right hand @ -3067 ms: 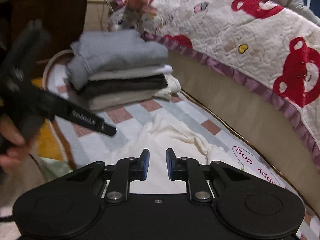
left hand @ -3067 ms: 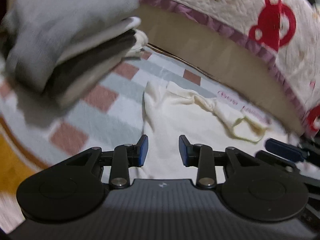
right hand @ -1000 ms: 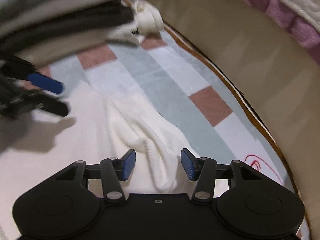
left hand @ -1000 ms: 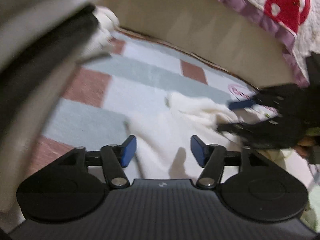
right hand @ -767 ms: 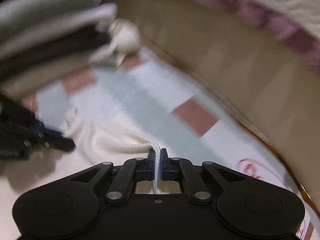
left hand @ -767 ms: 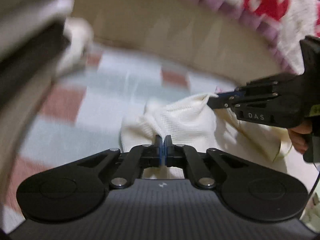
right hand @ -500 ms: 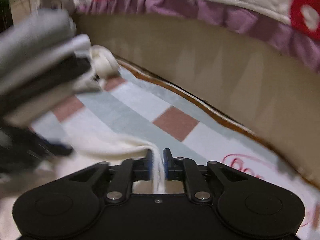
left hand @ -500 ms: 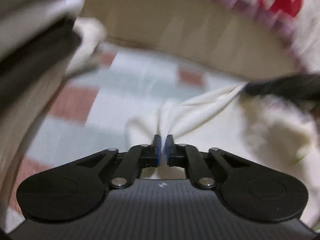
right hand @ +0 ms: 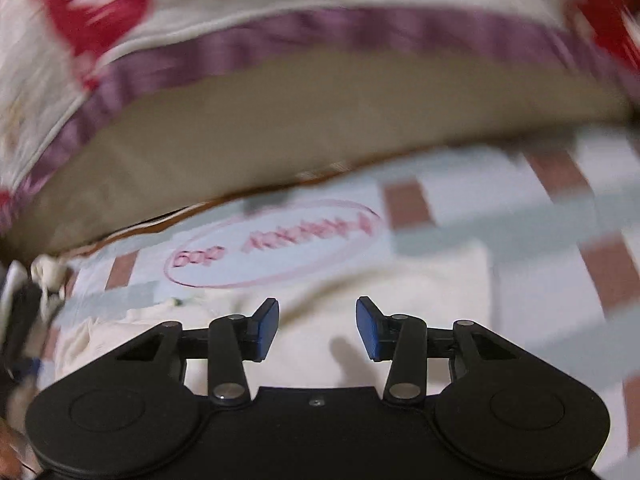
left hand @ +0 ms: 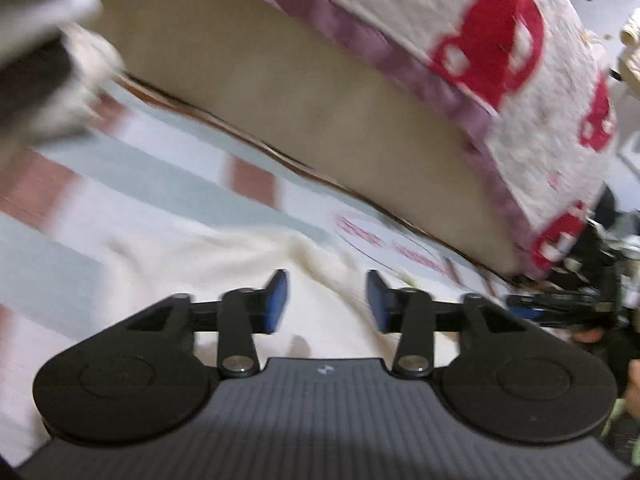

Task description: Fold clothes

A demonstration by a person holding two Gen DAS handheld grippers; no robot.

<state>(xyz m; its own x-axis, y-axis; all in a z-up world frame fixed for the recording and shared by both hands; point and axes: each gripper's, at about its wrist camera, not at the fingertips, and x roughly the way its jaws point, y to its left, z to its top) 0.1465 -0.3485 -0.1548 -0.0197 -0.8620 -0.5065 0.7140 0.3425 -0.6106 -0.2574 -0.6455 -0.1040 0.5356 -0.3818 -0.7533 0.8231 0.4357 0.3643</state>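
Both grippers have let go since half a second ago: left gripper [left hand: 326, 302] and right gripper [right hand: 317, 328] now stand spread, empty, over the cream garment [left hand: 192, 264] lying rumpled on the checked mat [right hand: 520, 216]. Risk: creases get folded in. Upside-down mat print [right hand: 276, 242] reads "dog".

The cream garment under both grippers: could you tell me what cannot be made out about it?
- Left wrist view: the cream garment has its near part hidden behind the left gripper; motion blur smears its folds.
- Right wrist view: the right gripper covers its near edge, so its shape is unclear.
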